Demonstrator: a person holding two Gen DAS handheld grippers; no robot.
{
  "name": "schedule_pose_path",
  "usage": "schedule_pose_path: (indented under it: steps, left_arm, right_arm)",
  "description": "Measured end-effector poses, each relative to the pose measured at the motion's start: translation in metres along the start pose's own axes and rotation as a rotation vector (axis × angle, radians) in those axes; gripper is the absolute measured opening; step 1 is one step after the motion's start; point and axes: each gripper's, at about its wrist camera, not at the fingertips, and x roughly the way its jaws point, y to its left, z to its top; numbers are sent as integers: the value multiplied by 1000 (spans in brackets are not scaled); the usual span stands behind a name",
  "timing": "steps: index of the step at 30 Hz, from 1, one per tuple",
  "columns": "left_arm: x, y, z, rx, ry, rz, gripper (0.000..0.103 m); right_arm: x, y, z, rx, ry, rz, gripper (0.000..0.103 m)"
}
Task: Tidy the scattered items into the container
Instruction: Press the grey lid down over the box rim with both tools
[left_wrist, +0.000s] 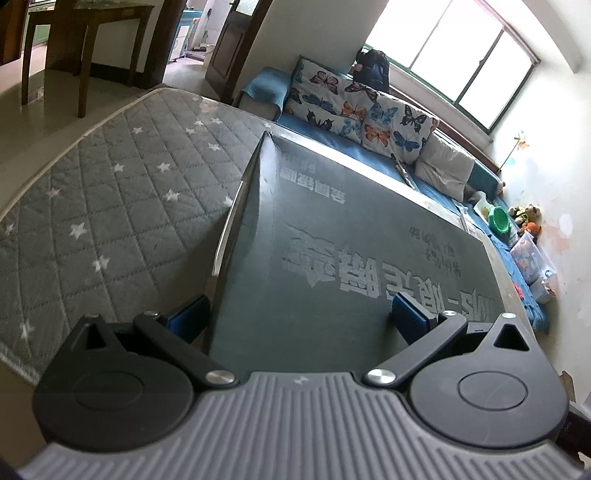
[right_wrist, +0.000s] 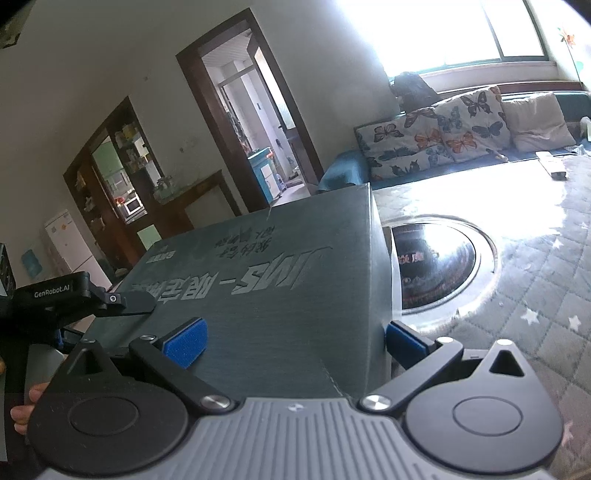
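Both my jaws are gaping wide right now, each straddling a corner edge of the big dark grey-green cardboard box with pale printed lettering (left_wrist: 332, 236), nothing actually pinched. My left gripper (left_wrist: 299, 317) is sitting at one near corner, blue pads either side of the edge. My right gripper (right_wrist: 295, 339) is doing the same at the other corner. The box is resting on the grey quilted star-print cover (left_wrist: 110, 192) spread over the worktop. Just beside it a round shiny black disc in a metal ring (right_wrist: 439, 266) is catching glare. The butterfly-print cushions (left_wrist: 354, 107) are lining the blue sofa behind.
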Motion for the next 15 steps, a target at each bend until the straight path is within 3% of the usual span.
schedule_pose_path:
  steps: [15]
  left_arm:
    - [62,6,48,-9,1,-5,103]
  right_arm:
    - [59,-14,32,24,-20,-22,103]
